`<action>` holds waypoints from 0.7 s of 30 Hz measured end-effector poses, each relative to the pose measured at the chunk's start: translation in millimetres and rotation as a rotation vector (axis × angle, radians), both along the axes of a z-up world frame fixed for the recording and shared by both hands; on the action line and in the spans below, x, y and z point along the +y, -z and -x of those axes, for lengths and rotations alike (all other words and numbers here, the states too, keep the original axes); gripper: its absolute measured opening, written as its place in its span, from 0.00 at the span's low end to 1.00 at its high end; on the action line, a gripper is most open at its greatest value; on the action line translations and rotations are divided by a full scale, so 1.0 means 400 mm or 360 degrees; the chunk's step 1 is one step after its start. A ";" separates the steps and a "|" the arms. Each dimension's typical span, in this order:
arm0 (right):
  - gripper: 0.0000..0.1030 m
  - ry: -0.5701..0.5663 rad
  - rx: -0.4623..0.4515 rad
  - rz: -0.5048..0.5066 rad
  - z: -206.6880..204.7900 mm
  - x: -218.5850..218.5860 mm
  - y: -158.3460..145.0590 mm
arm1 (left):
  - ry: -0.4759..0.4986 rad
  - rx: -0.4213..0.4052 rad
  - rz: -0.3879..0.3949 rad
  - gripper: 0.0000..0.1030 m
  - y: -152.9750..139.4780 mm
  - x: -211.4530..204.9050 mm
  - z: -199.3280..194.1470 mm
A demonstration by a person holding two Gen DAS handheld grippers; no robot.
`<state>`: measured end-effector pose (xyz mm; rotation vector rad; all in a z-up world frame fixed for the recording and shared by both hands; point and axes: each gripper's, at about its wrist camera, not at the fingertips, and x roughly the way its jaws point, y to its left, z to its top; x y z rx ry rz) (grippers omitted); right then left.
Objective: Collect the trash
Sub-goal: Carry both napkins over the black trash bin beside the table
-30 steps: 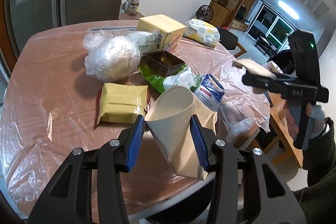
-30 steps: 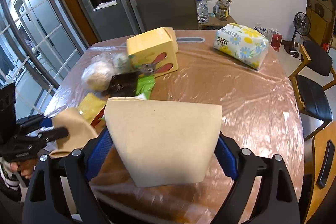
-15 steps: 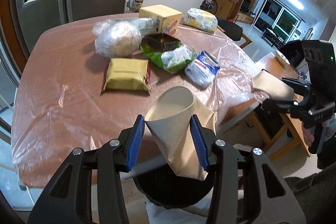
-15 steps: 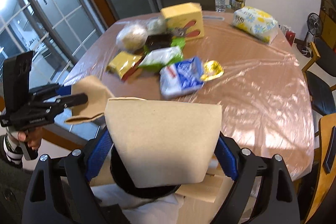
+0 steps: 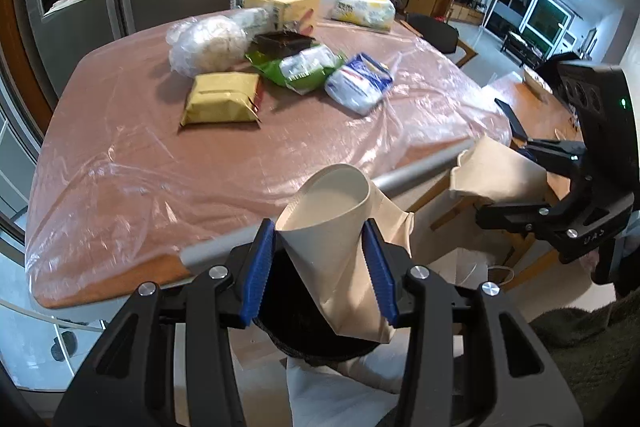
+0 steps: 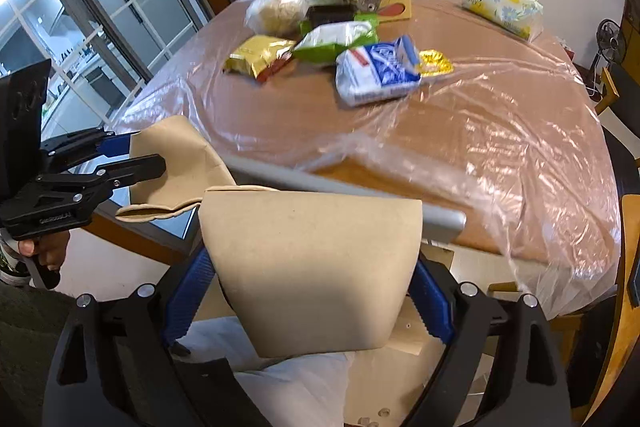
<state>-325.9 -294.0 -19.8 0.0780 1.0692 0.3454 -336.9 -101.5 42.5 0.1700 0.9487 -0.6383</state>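
Note:
My left gripper is shut on a crushed tan paper cup and holds it off the table's near edge, above a dark bin with a white liner. My right gripper is shut on a second flattened tan paper cup, also off the table edge. Each gripper shows in the other's view, the right one with its cup, the left one with its cup.
The plastic-covered wooden table holds a yellow packet, a green bag, a blue-white bag, a clear bag, a black tray, a yellow box and a tissue pack. Chairs stand at the right.
Both grippers have pulled back from over the table to beyond its near edge and lower, each still holding its paper cup. The bin now lies under the left cup.

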 end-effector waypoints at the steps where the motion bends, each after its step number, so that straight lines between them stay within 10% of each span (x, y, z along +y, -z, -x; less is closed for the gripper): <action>1: 0.84 -0.0004 0.0007 0.0006 0.004 0.001 0.006 | 0.0008 -0.0006 -0.0025 0.45 0.005 -0.005 0.009; 21: 0.84 -0.0039 0.0103 0.0219 0.015 0.040 0.160 | 0.0082 -0.0007 -0.0360 0.45 0.148 -0.065 0.067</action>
